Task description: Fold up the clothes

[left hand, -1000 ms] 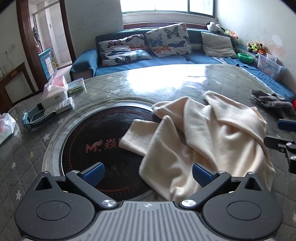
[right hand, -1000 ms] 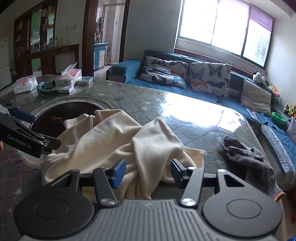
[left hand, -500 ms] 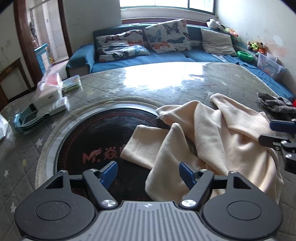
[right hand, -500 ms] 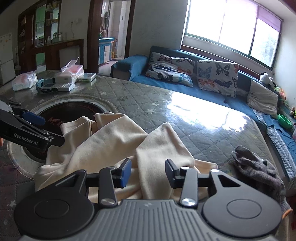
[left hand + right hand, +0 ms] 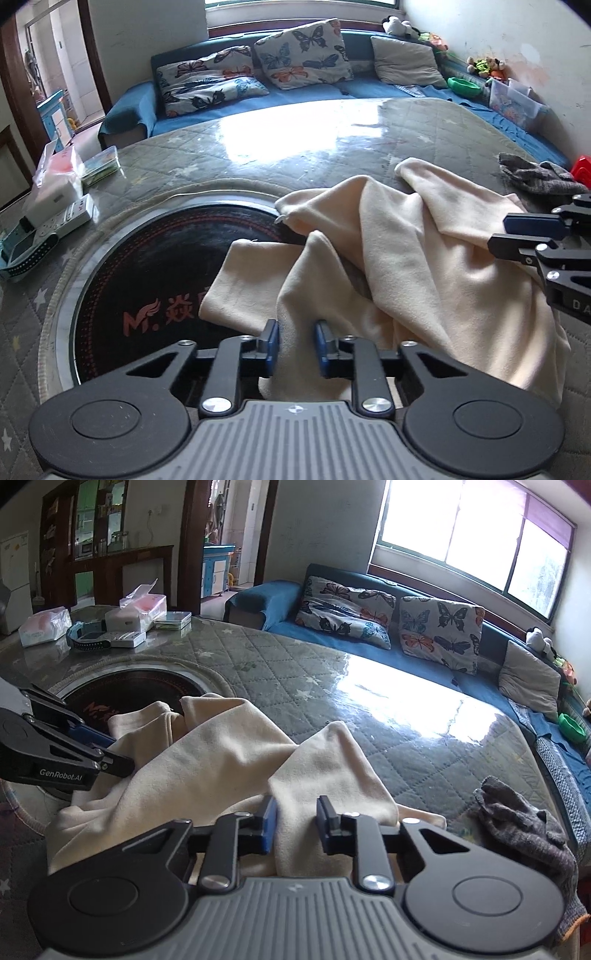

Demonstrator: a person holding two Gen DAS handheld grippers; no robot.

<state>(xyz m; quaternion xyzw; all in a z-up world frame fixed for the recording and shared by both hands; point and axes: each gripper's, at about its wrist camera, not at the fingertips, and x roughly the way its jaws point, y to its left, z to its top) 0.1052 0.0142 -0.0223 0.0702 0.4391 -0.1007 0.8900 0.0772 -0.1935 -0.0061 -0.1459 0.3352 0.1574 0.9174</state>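
Note:
A crumpled cream garment [image 5: 406,258] lies on the quilted round table [image 5: 295,155], partly over its black centre disc [image 5: 147,277]. My left gripper [image 5: 297,343] is closing at the garment's near edge, with a raised fold filling the gap between its blue pads. My right gripper [image 5: 297,825] is closing too, on another ridge of the same garment [image 5: 221,760] at its near right side. Each gripper shows in the other's view: the right gripper [image 5: 496,234] at the garment's right edge, the left gripper [image 5: 110,760] at its left edge.
A crumpled grey cloth [image 5: 524,827] lies at the table's right edge. Tissue boxes and a remote [image 5: 55,195] sit at the far left of the table. A blue sofa with butterfly cushions [image 5: 295,59] runs behind the table.
Both grippers have come down and forward onto the garment's near edge. Their jaws have narrowed from wide apart to close around folds of cloth.

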